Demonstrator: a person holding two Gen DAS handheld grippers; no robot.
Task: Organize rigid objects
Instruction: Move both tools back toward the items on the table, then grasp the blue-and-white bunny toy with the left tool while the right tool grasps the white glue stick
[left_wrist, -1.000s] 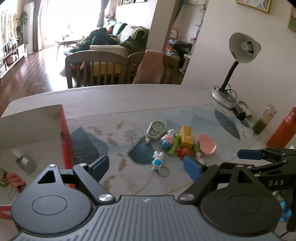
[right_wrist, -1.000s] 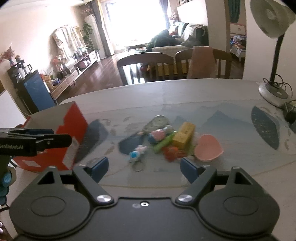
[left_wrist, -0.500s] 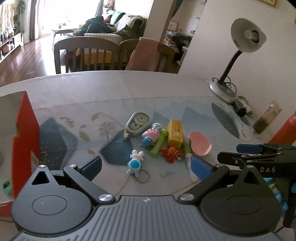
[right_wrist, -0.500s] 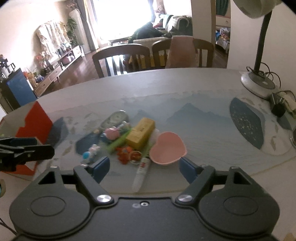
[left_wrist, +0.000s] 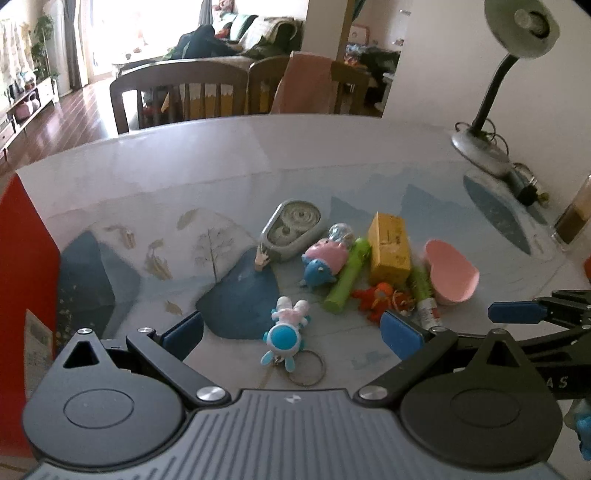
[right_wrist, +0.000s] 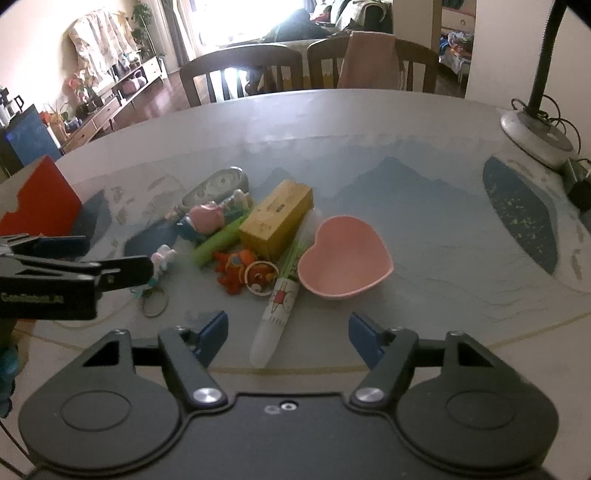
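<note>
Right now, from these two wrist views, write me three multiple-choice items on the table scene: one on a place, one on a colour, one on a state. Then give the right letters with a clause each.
1. Where does the white tube lie?
A. beside the pink heart-shaped dish, on the side toward the toy pile
B. inside the red box
C. under the desk lamp

2. What colour is the block in the middle of the pile?
A. black
B. yellow
C. purple

3. What is the left gripper doing?
A. clamped on the block
B. open, with the blue-and-white keychain figure between its fingers but not pressed
C. shut on nothing

Key: 1 A, the tube's upper end sits next to the dish rim; 2 B, its faces are plainly yellow; 3 B, both pads stand well clear of the figure.
</note>
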